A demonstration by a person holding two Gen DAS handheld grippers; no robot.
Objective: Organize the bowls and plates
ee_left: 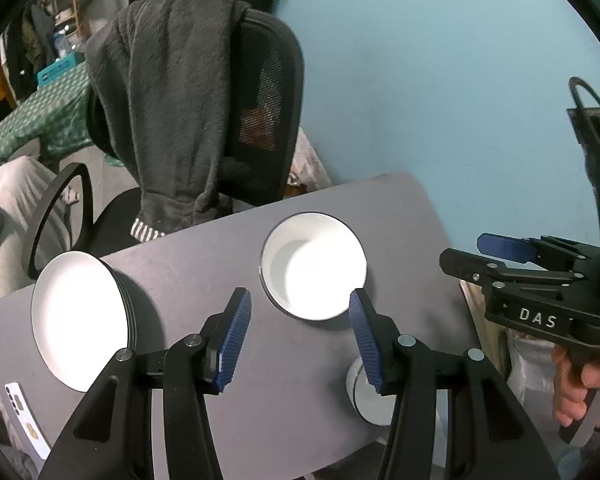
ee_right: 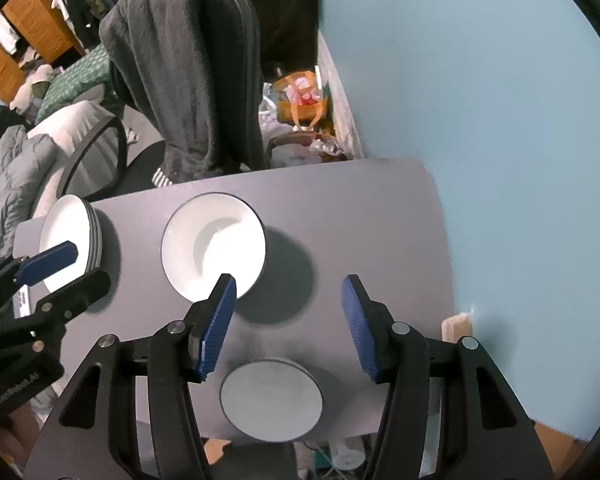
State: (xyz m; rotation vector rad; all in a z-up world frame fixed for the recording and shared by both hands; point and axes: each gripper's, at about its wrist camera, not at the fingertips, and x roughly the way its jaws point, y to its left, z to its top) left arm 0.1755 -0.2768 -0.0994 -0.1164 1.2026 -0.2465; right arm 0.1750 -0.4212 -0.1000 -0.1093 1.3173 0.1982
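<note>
Your left tool (ee_left: 296,336) and right tool (ee_right: 288,320) both hang spread apart, empty, above the worktop (ee_right: 360,216) holding white bowls (ee_right: 214,246).

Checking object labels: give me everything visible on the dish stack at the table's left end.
The dish stack looks like several nested bowls or deep plates: glossy white inside, dark outside with pale bands at the rims, so ceramic or melamine at a guess. It sits upright at the left end of the grey table, apart from the single white bowl. Nothing grips it; the left gripper hovers in front.
</note>
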